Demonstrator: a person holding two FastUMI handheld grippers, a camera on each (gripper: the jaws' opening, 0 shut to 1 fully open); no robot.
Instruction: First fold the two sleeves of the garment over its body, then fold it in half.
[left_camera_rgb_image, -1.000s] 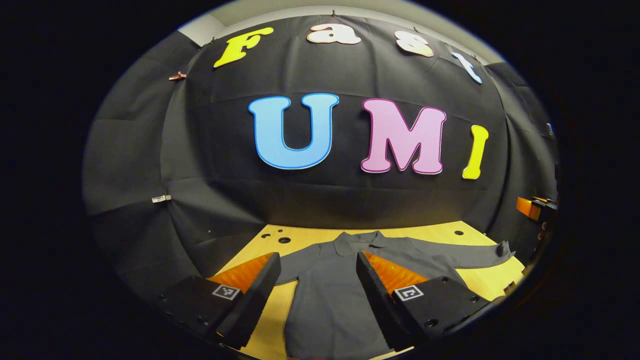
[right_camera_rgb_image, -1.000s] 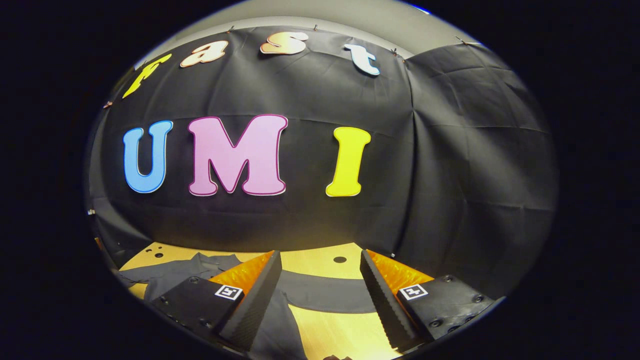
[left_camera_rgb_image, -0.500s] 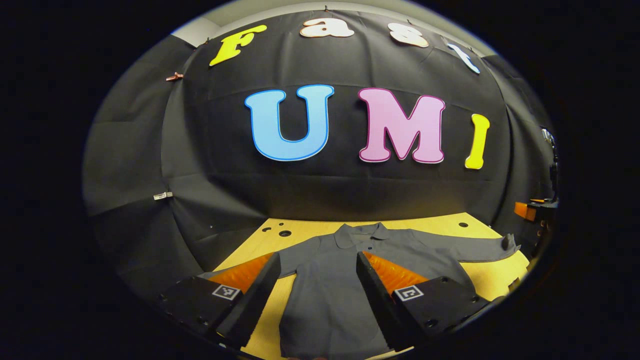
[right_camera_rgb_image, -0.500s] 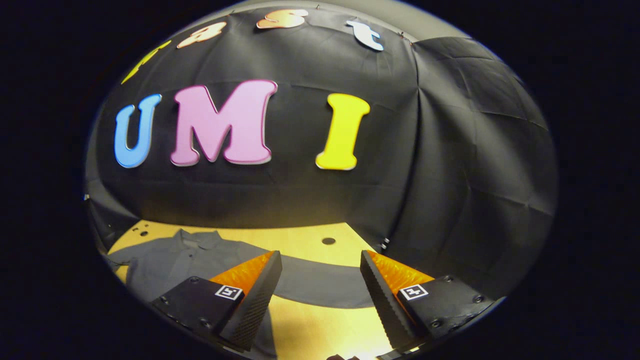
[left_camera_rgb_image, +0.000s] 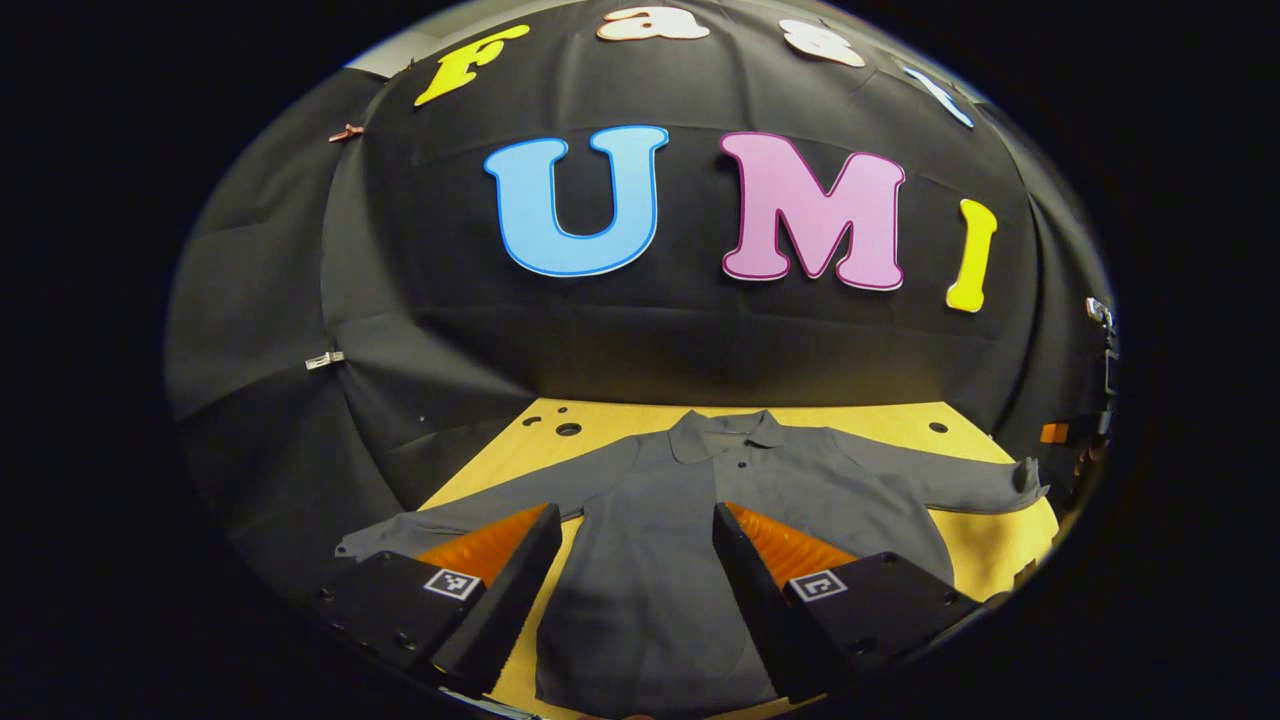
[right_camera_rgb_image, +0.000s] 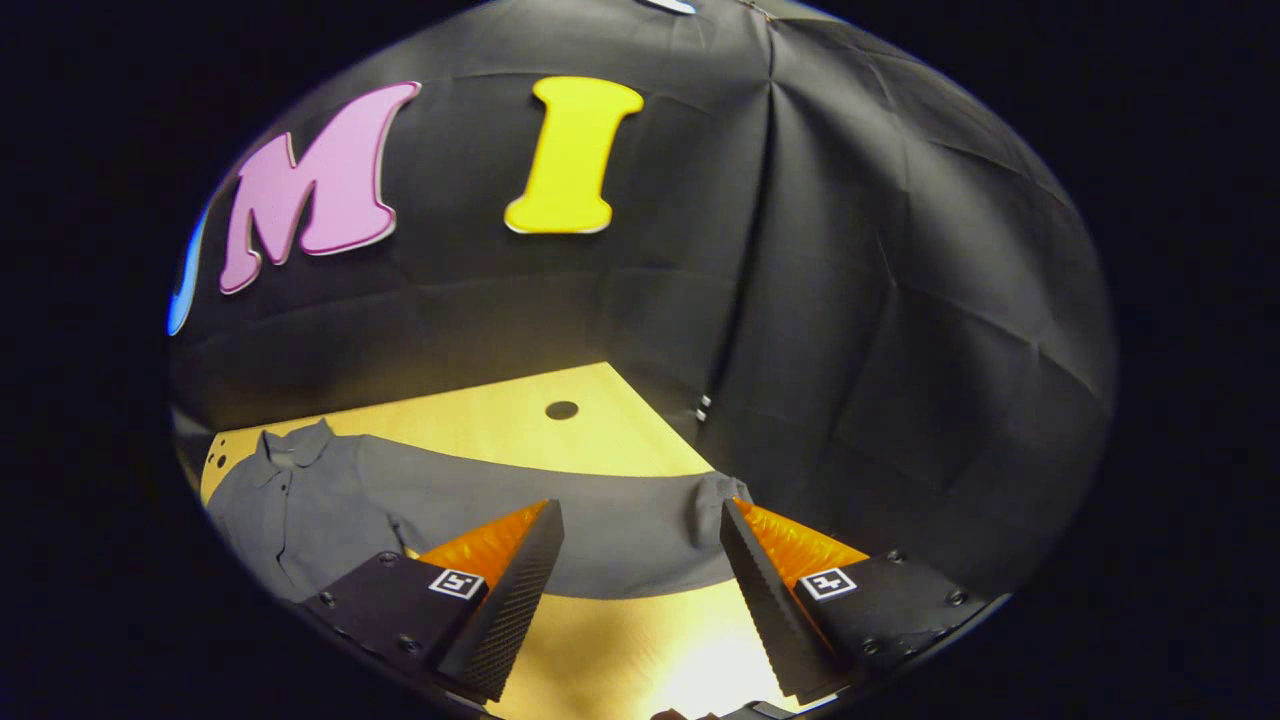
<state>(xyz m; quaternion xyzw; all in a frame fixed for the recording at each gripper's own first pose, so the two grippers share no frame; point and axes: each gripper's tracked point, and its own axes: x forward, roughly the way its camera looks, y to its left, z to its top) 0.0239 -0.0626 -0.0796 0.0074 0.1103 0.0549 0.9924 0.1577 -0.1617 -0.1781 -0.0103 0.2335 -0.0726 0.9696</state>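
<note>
On the wooden table (left_camera_rgb_image: 520, 450), a grey collared shirt (left_camera_rgb_image: 660, 540) lies flat, collar toward the far edge, both sleeves spread out sideways. Left gripper (left_camera_rgb_image: 630, 575) hovers above the shirt body, jaws wide apart, empty. Right gripper (right_camera_rgb_image: 640, 570) hovers over the right sleeve (right_camera_rgb_image: 600, 510) near its cuff, wide open, holding nothing.

Matt grey cloth garment (left_camera_rgb_image: 690, 520), smooth pale wooden table (right_camera_rgb_image: 500, 425) with drilled holes, creased matt cloth wall (right_camera_rgb_image: 900, 330)

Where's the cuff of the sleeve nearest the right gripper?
In the right gripper view, the cuff lies on the table by its edge, just ahead of the open right gripper.
</note>
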